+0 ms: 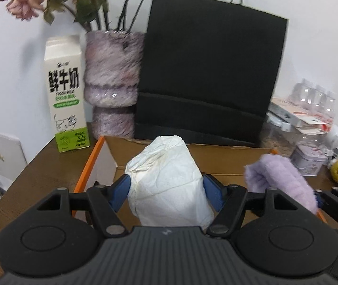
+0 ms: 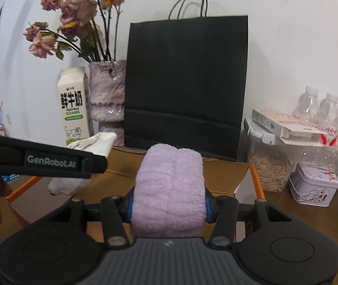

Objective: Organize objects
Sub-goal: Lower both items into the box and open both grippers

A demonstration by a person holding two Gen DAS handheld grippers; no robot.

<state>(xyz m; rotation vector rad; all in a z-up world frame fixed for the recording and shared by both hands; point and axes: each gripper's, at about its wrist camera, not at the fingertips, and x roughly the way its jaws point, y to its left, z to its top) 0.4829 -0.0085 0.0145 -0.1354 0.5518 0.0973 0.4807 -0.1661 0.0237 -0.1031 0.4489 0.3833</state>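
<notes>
Squarely between left tongs [image 1: 166, 193] white bundle [image 1: 166, 180], lilac towel [image 2: 169, 190] gripped by right tongs [image 2: 169, 207]

Left gripper [image 1: 166, 190]: matte black plastic body, ribbed dark grey centre plate, a round raised disc on each side. Black linkage bars with silver pivot screws lead to blue pads [image 1: 121, 192] on the jaws. Right gripper [image 2: 168, 207]: same build, same blue pads [image 2: 208, 207]. In the right wrist view, white "GenRobot.AI" lettering runs along the left gripper's black side.
</notes>
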